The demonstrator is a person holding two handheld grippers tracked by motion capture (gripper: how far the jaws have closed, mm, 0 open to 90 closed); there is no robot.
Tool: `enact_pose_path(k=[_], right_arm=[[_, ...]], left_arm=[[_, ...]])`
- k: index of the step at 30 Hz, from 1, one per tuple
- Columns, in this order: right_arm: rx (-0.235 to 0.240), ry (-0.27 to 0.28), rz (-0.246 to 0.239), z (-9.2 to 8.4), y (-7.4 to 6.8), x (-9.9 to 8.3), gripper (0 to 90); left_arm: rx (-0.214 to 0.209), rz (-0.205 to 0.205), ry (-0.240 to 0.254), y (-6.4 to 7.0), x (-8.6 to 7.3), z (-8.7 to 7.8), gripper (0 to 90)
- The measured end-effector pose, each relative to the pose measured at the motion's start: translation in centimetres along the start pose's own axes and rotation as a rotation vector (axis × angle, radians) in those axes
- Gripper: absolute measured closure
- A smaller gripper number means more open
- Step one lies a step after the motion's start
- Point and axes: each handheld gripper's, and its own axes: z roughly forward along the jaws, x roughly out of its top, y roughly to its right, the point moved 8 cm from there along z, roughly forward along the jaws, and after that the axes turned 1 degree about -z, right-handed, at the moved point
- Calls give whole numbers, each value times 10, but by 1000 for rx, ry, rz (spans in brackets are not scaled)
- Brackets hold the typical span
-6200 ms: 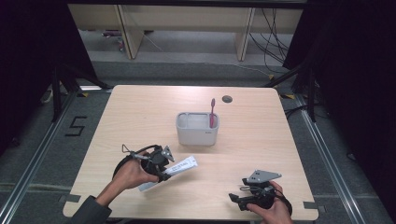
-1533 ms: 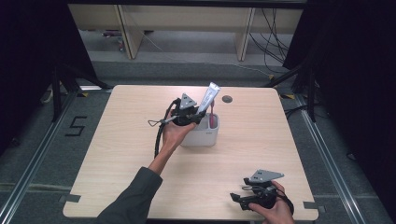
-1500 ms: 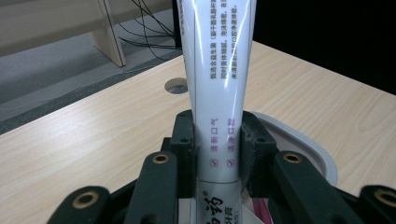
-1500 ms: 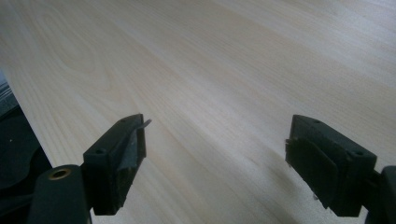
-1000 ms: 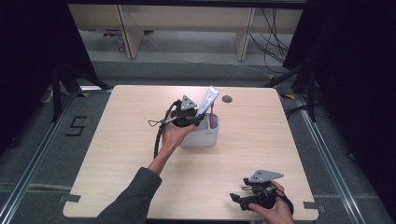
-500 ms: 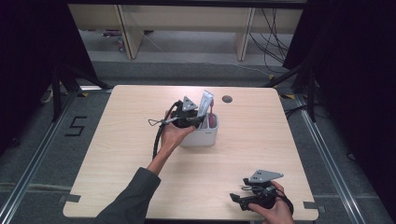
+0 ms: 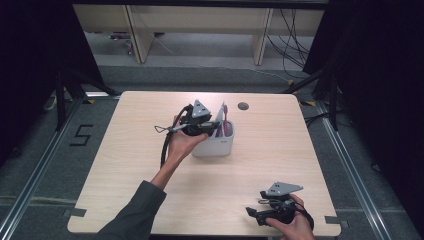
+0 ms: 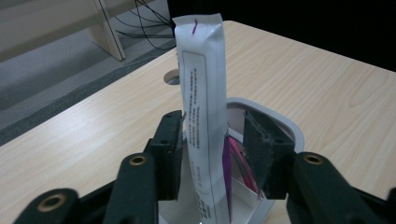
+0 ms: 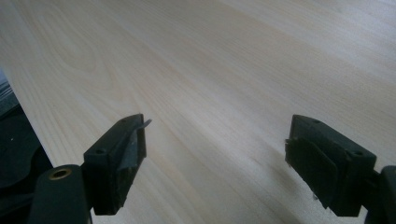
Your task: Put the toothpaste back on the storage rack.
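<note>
A white rectangular holder [image 7: 216,145] stands mid-table with a pink toothbrush [image 7: 228,127] in it. A flat white tube with printed text [image 7: 220,113] stands nearly upright in the holder. My left gripper [image 7: 215,125] hovers at the holder's left rim. In the left gripper view the tube [image 8: 203,93] rises between the jaws of my left gripper [image 8: 212,149], which have just been opening; the right pad stands clear of it. The toothbrush [image 8: 238,156] and the holder's rim [image 8: 275,121] lie behind. My right gripper [image 7: 252,214] rests open near the front right edge, with bare wood between its jaws [image 9: 215,163].
A round cable hole [image 7: 243,106] sits in the tabletop behind the holder. Beyond the table [image 7: 280,150] are wooden shelf legs and cables on the floor. The table's front edge is close to the right hand.
The tube went from tilted above the holder to standing lower and upright inside it. The left jaws have widened around it. The right gripper has not moved.
</note>
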Motion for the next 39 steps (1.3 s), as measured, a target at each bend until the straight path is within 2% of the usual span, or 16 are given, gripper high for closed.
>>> enact_pose_path(k=[3, 7, 8, 9, 11, 14, 16, 20, 22, 27, 31, 32, 33, 36, 38, 39], right_arm=[[3, 3, -1, 0, 0, 0, 209], [-2, 5, -3, -1, 1, 1, 209], [-10, 9, -22, -1, 3, 1, 209], [0, 9, -1, -1, 0, 1, 209], [0, 9, 0, -1, 1, 1, 209], [-1, 9, 1, -1, 1, 1, 209], [-2, 9, 5, -1, 1, 1, 209], [-2, 15, -13, -1, 2, 2, 209], [-4, 12, -4, -1, 1, 1, 209], [-4, 10, 3, -1, 1, 1, 209], [-4, 14, -14, -1, 2, 2, 209], [-4, 9, 3, -1, 1, 1, 209], [-5, 5, 16, -1, 0, 1, 209], [-4, 10, -1, -1, 0, 1, 209], [-5, 9, 0, -1, 1, 1, 209], [-7, 7, 0, -1, 1, 1, 209]], left_arm=[[-1, -20, 3, -1, 0, -3, 519], [5, -22, -28, -4, -2, -11, 436], [5, -26, -27, -5, -2, -12, 412], [9, -30, -27, -5, -2, -14, 398], [7, -46, -30, -6, -2, -18, 373], [10, -40, -39, -9, -2, -26, 344], [16, -55, -6, -11, -1, -30, 340], [17, -79, -13, -14, -11, -35, 329], [14, -89, -7, -15, -14, -37, 326], [19, -89, -17, -18, -22, -45, 315], [22, -99, -12, -21, -28, -53, 305], [20, -99, -19, -21, -29, -55, 300], [22, -101, -16, -22, -31, -57, 293], [13, -133, 4, -22, -34, -62, 291], [10, -122, 2, -24, -37, -64, 288], [14, -136, 3, -23, -39, -65, 286]])
